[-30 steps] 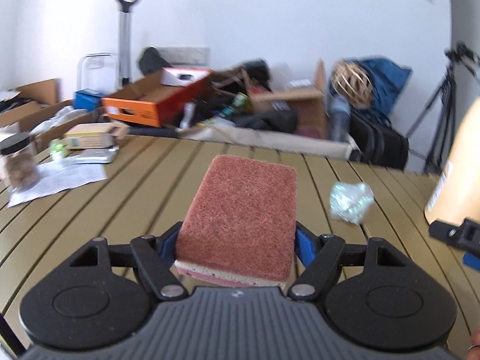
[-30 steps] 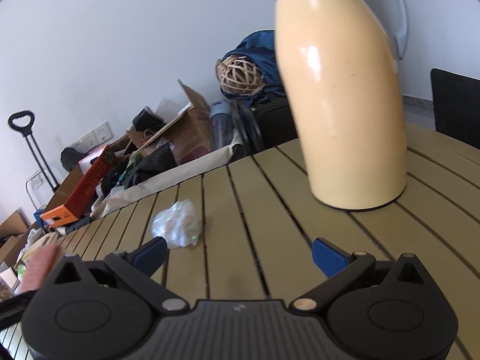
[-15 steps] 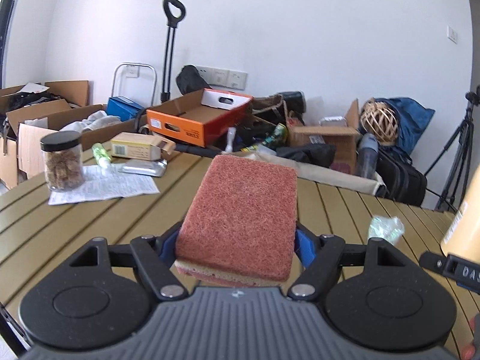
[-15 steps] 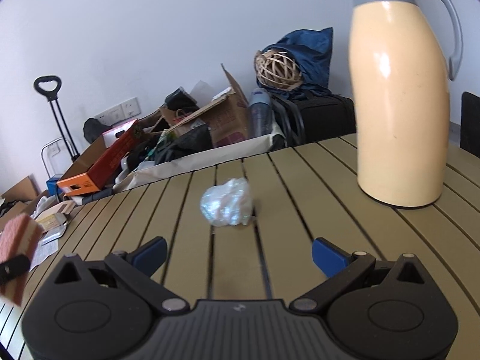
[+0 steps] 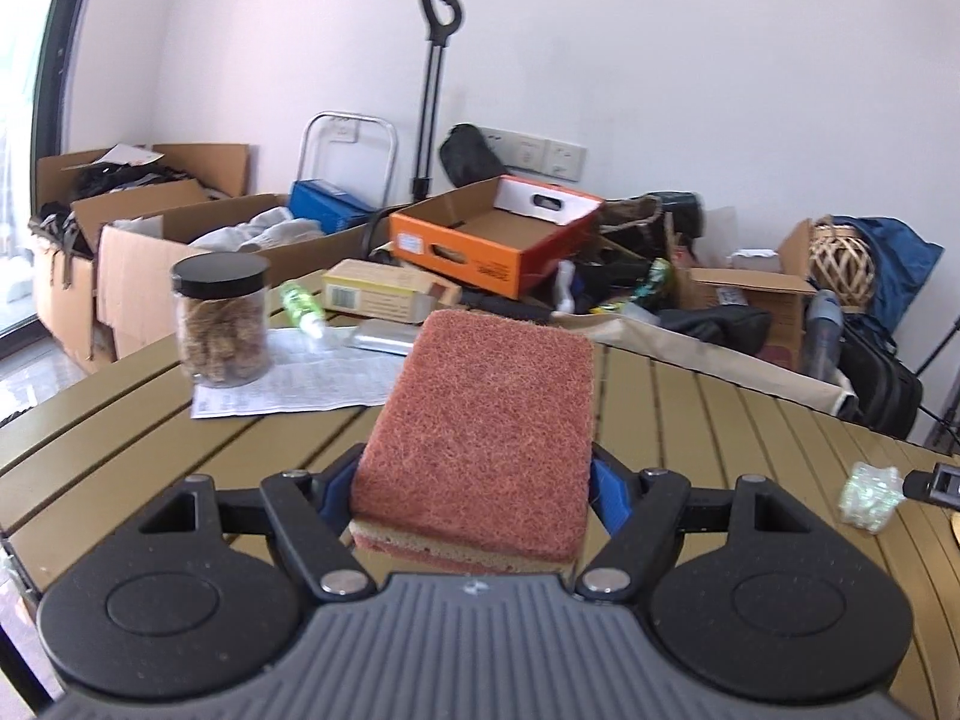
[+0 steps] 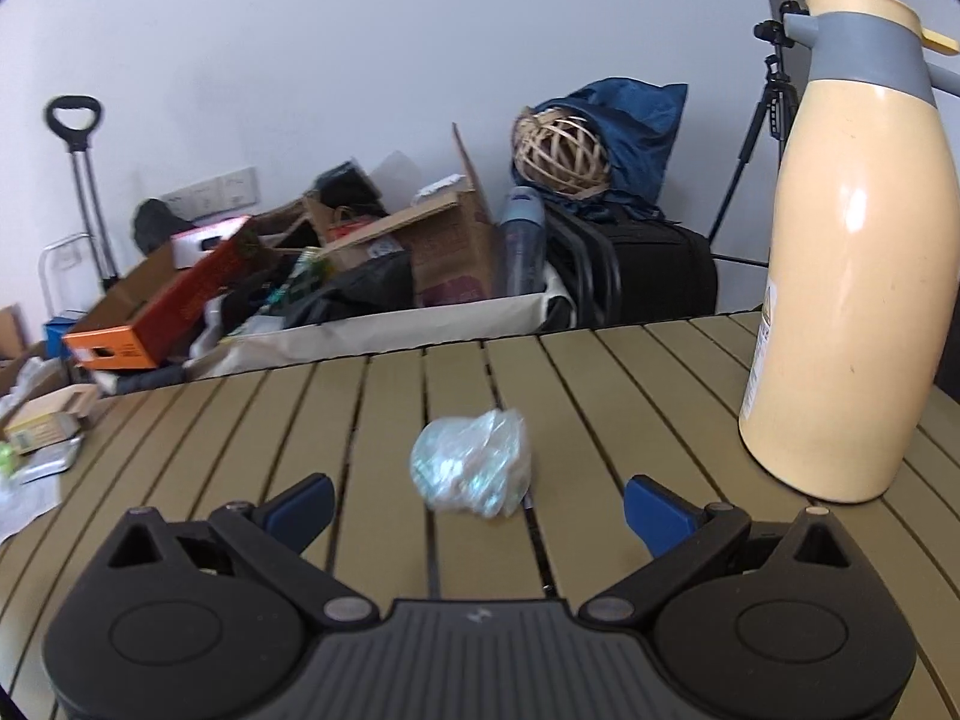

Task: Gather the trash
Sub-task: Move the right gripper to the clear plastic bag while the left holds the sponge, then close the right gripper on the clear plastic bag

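Note:
My left gripper (image 5: pixel 471 495) is shut on a red-topped sponge (image 5: pixel 480 432) with a yellow underside, held flat above the slatted table (image 5: pixel 150 438). A crumpled wad of clear plastic (image 6: pixel 471 471) lies on the table straight ahead of my right gripper (image 6: pixel 477 501), whose blue pads stand wide apart on either side of the wad without touching it. The same wad (image 5: pixel 870 495) shows at the far right of the left wrist view, beside the tip of the right gripper (image 5: pixel 933 483).
A tall cream thermos jug (image 6: pixel 852 276) stands at the right. At the table's left are a jar of snacks (image 5: pixel 222 318), a printed sheet (image 5: pixel 306 387), a small green bottle (image 5: pixel 300 306), a foil pack (image 5: pixel 384 336) and a carton (image 5: pixel 378 297). Boxes and bags crowd the floor behind.
Both views have swung left. The wad has come to the middle of the right gripper's view and the thermos has slid right. The sponge stays gripped; the jar and paper have come nearer.

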### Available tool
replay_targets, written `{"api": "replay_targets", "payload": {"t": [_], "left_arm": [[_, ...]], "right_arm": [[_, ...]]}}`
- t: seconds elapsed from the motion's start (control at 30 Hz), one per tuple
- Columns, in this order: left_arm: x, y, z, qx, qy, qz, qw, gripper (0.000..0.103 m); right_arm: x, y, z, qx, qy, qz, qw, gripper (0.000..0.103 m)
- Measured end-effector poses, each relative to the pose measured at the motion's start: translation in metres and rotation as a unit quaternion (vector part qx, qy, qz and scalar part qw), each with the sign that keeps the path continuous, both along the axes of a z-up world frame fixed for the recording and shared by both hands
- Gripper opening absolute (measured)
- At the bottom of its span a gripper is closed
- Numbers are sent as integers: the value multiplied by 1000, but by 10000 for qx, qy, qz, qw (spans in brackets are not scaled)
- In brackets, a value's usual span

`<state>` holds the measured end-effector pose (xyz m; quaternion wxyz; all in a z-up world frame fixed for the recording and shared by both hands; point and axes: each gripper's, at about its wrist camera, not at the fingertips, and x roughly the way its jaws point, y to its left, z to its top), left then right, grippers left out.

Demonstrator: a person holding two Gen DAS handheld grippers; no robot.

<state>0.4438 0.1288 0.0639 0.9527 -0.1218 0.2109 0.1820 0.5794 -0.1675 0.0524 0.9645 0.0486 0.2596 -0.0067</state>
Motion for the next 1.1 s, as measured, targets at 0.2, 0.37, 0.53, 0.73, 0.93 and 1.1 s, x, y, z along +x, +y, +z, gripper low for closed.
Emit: {"api": "replay_targets", "payload": {"t": [0.2,0.37,0.53,0.73,0.93,1.1], "left_arm": [[-4,20,0,-85,37,154,9998,75],[-2,29,-5,-77,135,243,9996,75],[-3,35,-7,-101,164,316,9993,75],[-4,35,-5,-98,143,314,9994,75],[-6,32,-2,-67,103,257,9996,75],[-13,30,2,-97,7,204,9997,75]], "right_arm": [[43,10,-12,-29,301,-179,9994,101],[68,18,-26,-173,462,-277,9984,97],[84,21,-36,-189,538,-286,9980,91],[98,22,-42,-207,711,-289,9968,71],[95,18,-42,15,756,-308,9967,44],[77,14,-34,105,606,-270,9977,41]]}}
